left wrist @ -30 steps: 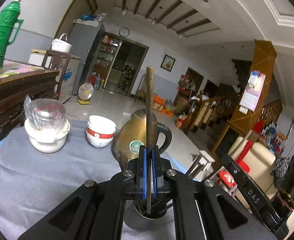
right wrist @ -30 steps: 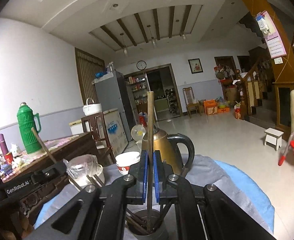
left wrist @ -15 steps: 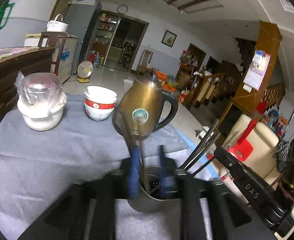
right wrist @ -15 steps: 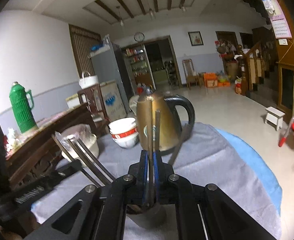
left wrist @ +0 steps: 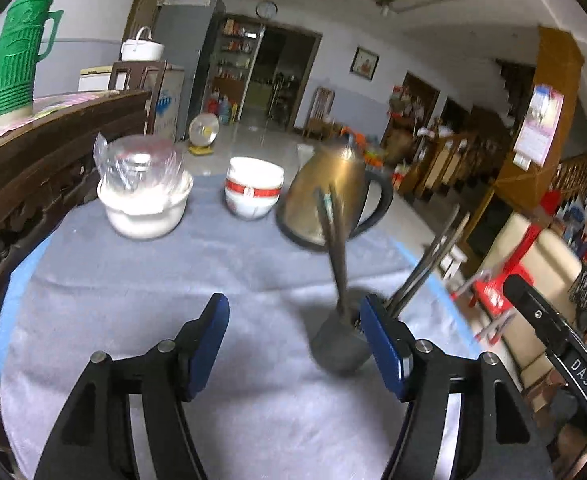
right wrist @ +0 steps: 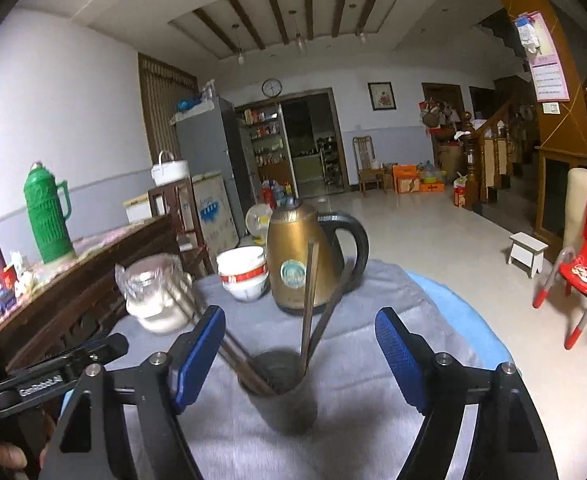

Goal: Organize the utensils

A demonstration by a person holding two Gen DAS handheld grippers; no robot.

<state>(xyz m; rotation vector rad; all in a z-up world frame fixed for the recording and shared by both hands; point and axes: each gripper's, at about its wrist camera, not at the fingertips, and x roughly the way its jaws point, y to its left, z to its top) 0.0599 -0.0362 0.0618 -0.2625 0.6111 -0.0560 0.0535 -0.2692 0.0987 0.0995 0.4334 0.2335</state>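
- Right now the left gripper [left wrist: 293, 334] hangs over the grey tablecloth [left wrist: 133, 304], its blue-padded jaws opening, with only bare cloth between the pads.
- The metal utensil cup [left wrist: 339, 346] stands on that cloth just beyond the left gripper's right-hand finger, which covers part of its rim in the left wrist view.
- Two dark chopsticks [left wrist: 333, 248] stand in the cup, leaning slightly away from the camera, tips blurred against the kettle.
- More chopsticks [left wrist: 429, 264] lean out of the cup toward the right of that view.
- The right gripper [right wrist: 299, 350] is also opening, jaws wide apart on either side of the cup [right wrist: 283, 396]; the pads touch neither the cup nor the sticks.
- From the right wrist view, one pair of chopsticks [right wrist: 309, 300] rises nearly upright from the cup, another bundle [right wrist: 213, 328] slants out to the left behind the left finger.
- Behind the cup sits a brass-coloured electric kettle [right wrist: 299, 264] with a black handle.
- Beside the kettle is a stack of white bowls with a red band [right wrist: 243, 274].
- Further left is a white bowl topped with clear plastic wrap [right wrist: 155, 294].
- A green thermos [right wrist: 47, 216] stands on the dark wooden sideboard [right wrist: 85, 276] beyond the table.
- The other handset's black body shows at each view's edge, marked with lettering [left wrist: 581, 372].
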